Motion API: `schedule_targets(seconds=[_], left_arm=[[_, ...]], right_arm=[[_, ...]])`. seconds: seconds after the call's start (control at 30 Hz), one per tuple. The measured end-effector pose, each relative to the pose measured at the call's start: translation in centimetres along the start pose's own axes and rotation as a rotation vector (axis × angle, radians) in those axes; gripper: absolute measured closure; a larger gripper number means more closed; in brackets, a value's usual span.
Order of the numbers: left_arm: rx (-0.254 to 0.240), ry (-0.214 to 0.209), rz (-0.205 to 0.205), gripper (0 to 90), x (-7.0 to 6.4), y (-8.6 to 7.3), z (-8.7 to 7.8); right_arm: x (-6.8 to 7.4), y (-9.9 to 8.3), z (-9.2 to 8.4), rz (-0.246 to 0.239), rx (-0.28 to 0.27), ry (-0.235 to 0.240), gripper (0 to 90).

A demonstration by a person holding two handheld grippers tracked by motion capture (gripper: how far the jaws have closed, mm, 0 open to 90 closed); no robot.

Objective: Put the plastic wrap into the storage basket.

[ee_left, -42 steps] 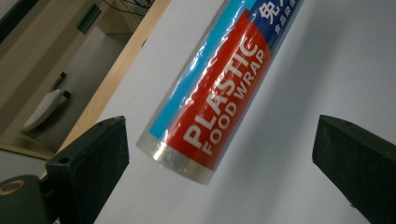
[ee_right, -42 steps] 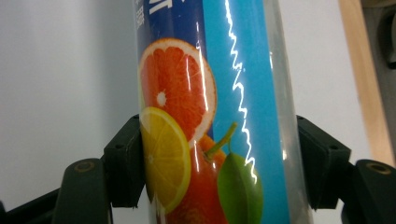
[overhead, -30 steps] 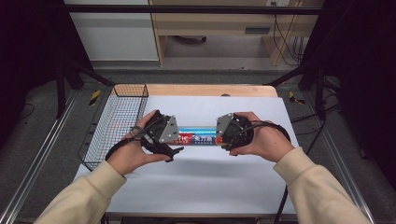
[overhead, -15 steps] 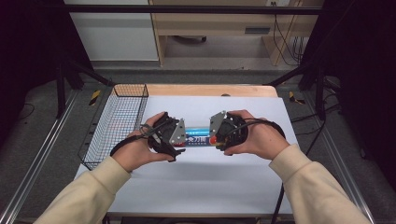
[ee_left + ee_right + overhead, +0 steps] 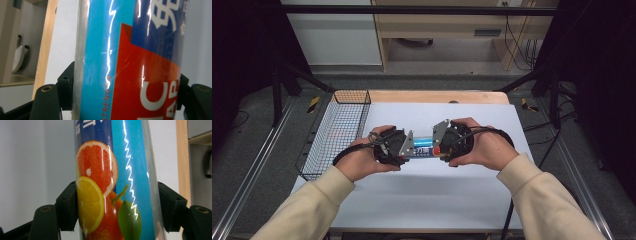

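Note:
A blue and red tube-shaped pack (image 5: 424, 147) with printed citrus fruit lies across the white table (image 5: 432, 200), held at both ends. My left gripper (image 5: 404, 148) is shut on its left end; in the left gripper view the pack (image 5: 130, 62) sits between both black jaws. My right gripper (image 5: 439, 146) is shut on the other end, and the right gripper view has the pack (image 5: 112, 185) squeezed between its jaws. The two grippers stand close together, with a short stretch of the pack between them.
A wire basket (image 5: 336, 130) stands at the table's left edge, just left of my left hand. A wooden strip (image 5: 437, 96) runs along the table's far edge. Shelving and cables lie beyond it.
Both grippers have slid inward along the pack toward each other, so less of it is exposed between them than a second ago.

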State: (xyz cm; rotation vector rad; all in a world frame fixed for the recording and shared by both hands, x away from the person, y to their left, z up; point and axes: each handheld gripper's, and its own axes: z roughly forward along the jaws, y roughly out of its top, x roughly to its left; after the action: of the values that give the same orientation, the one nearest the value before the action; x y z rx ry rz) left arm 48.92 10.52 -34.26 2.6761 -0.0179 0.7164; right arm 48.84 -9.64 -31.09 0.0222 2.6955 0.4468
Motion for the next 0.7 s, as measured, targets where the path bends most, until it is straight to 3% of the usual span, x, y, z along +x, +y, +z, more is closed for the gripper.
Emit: schedule_targets(seconds=[0.23, 0.37, 0.4, 0.43, 0.47, 0.5, 0.53, 0.57, 0.6, 0.63, 0.67, 0.7], left_arm=[[-0.004, 0.023, -0.001, 30.3, -0.6, -0.3, -0.2], [0.004, 0.035, -0.003, 30.4, -0.8, -0.6, -0.2], [0.011, 0.031, -0.010, 30.4, -0.8, -0.6, -0.2], [0.014, 0.035, -0.015, 30.4, -0.8, -0.7, -0.2], [0.022, 0.038, -0.026, 30.5, -0.7, -0.9, -0.2], [0.013, 0.039, -0.039, 30.5, -0.7, -1.1, -0.2], [0.011, 0.044, -0.069, 30.5, -0.6, -1.6, -0.3], [0.011, 0.044, -0.069, 30.5, -0.6, -1.6, -0.3], [0.005, 0.047, -0.083, 30.5, -0.4, -2.0, -0.4], [0.006, 0.060, -0.085, 30.5, -0.4, -2.2, -0.5], [0.004, 0.058, -0.076, 30.4, -0.4, -2.4, -0.7], [0.007, 0.060, -0.076, 30.2, -0.5, -2.4, -0.8]], right_arm=[[0.1, -0.1, 0.5, -0.008, -0.021, 0.012, 30.2], [0.3, -0.1, 0.9, -0.029, -0.032, -0.009, 29.9], [0.3, -0.2, 1.1, -0.028, -0.038, -0.010, 15.3], [0.3, -0.2, 1.1, -0.028, -0.038, -0.010, 15.3], [0.3, -0.3, 1.1, -0.024, -0.029, -0.020, 9.0], [0.4, -0.6, 0.8, -0.022, -0.027, -0.056, 9.5], [0.5, -1.4, 0.2, 0.007, -0.041, -0.115, 6.8], [0.6, -2.0, -0.1, 0.032, -0.044, -0.146, 5.2], [0.6, -2.7, -0.4, 0.067, -0.042, -0.172, 5.6], [0.6, -2.7, -0.4, 0.067, -0.042, -0.172, 5.6], [0.7, -3.4, -0.8, 0.084, -0.077, -0.200, 12.5], [1.1, -4.4, -1.3, 0.101, -0.165, -0.240, 16.5]])
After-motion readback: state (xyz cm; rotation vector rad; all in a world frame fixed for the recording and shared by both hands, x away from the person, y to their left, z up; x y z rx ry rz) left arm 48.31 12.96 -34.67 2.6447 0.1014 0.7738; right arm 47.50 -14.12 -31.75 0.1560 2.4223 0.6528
